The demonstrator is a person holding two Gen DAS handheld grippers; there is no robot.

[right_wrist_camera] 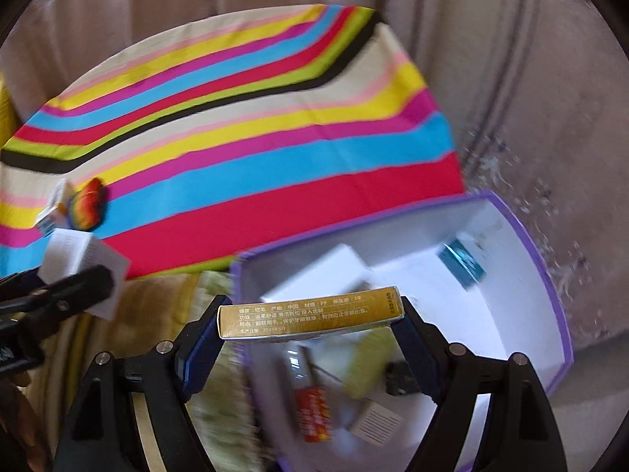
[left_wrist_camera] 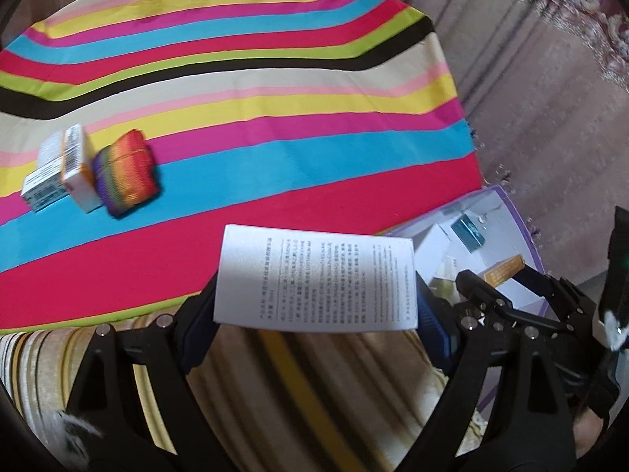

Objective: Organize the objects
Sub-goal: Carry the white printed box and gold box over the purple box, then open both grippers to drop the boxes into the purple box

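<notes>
Flat gold carton, matte white box

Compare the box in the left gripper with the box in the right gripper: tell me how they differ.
The white box in the left gripper is plain white with black print; the gold box in the right gripper is gold-brown with pale print. The white box shows a broad face, the gold box a thin edge. The gold box hangs over the purple-rimmed bin; the white box is beside it, at the striped cloth's edge. Both are clamped end to end.
</notes>
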